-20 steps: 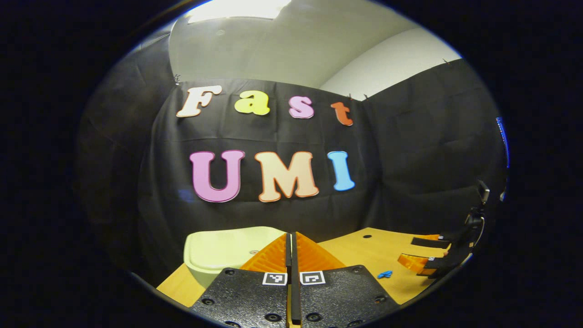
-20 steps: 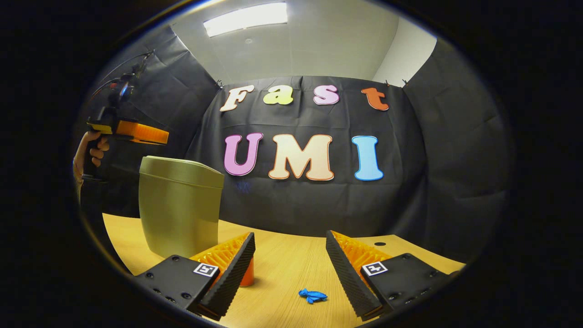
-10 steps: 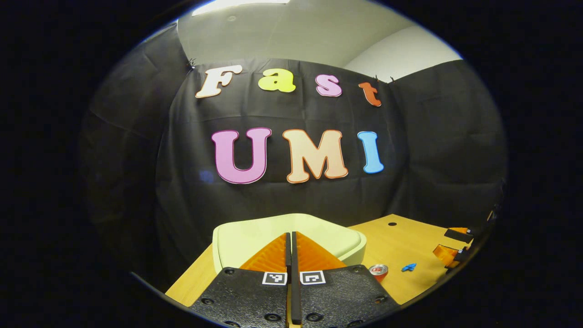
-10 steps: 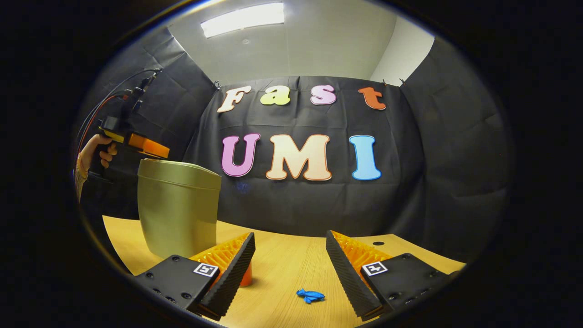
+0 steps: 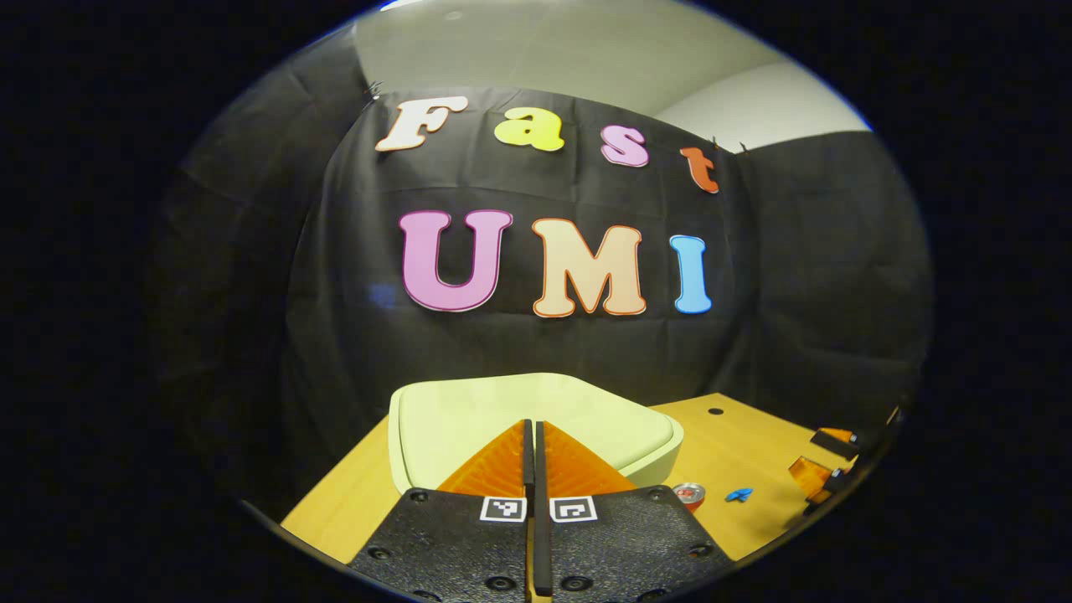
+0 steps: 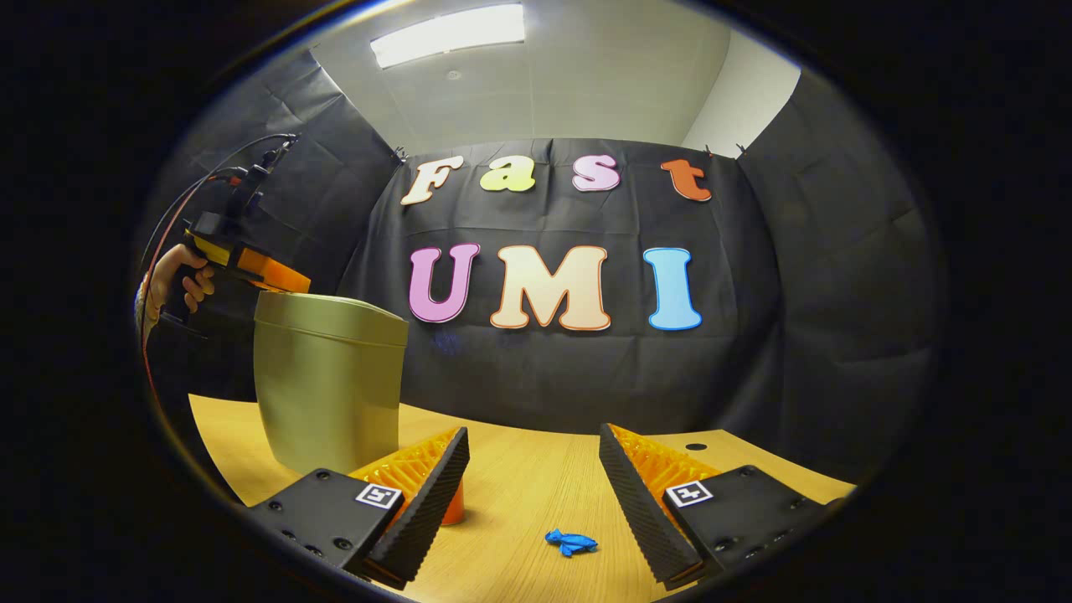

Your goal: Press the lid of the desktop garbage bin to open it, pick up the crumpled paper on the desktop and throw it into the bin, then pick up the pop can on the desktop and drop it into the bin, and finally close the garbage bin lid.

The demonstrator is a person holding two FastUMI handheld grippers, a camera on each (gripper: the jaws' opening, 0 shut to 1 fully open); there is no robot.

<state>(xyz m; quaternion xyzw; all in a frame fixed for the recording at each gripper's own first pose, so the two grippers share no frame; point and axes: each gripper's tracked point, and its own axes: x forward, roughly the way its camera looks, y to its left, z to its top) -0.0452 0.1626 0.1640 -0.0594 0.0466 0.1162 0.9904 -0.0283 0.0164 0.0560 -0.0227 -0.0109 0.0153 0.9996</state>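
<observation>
Pale green plastic, the garbage bin (image 5: 536,414) stands on the wooden surface (image 6: 519,494) with its lid (image 5: 469,410) down flat. In the left gripper view the left gripper (image 5: 533,435) has its two fingers pressed together with nothing between them, their tips over the near part of the lid; whether they touch it cannot be told. The right gripper view shows that same gripper (image 6: 280,280) from the side, held in a person's hand (image 6: 188,280) with cables rising from its back, its tip right at the top edge of the bin (image 6: 331,377). The right gripper (image 6: 533,452) is low over the surface, its fingers spread wide and holding nothing. The pop can (image 6: 453,507) stands upright just behind the left-hand finger (image 6: 423,502) in that view, mostly hidden by it, near the foot of the bin. The crumpled paper (image 6: 571,543), small and blue, lies on the surface between the spread fingers and apart from both. In the left gripper view the can (image 5: 688,494) shows its round top just beside the bin, with the paper (image 5: 738,495) near it and the right gripper (image 5: 825,469) farther off at the edge
</observation>
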